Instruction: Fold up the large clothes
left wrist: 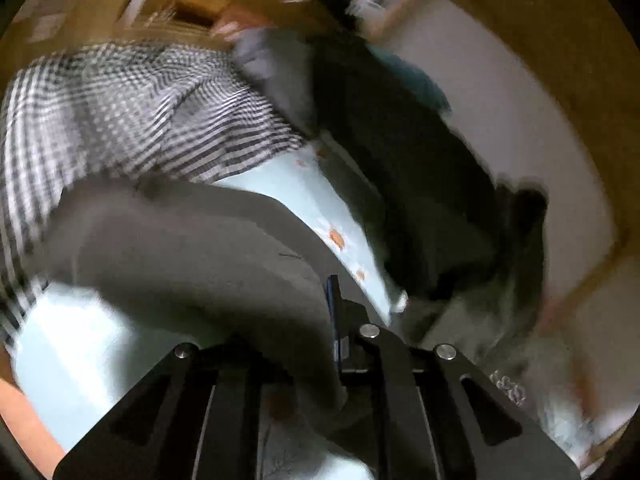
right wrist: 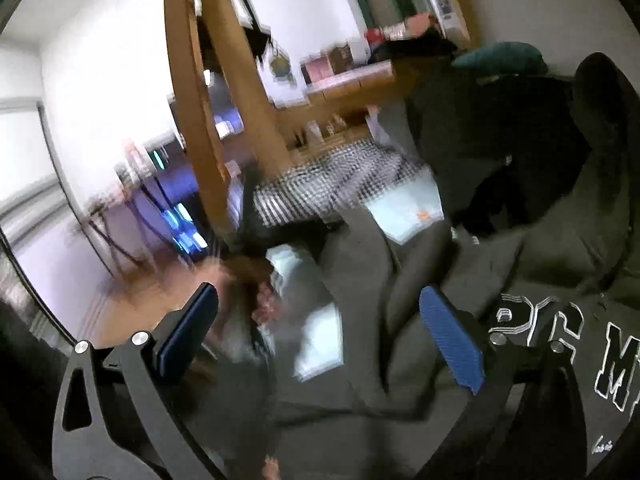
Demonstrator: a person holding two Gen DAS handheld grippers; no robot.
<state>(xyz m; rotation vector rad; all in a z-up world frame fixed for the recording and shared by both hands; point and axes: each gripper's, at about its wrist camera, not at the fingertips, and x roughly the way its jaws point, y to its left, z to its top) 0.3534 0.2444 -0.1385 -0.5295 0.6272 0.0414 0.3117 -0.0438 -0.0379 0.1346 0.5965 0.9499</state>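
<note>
Grey sweatshirt pinched in left gripper, pitched downward.

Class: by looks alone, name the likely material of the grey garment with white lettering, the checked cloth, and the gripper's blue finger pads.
Grey garment: probably thick matte sweatshirt knit; soft, rounded folds.
Checked cloth: likely thin woven fabric; fine black-and-white check, blurred.
Pads: seemingly ribbed rubber or plastic.
</note>
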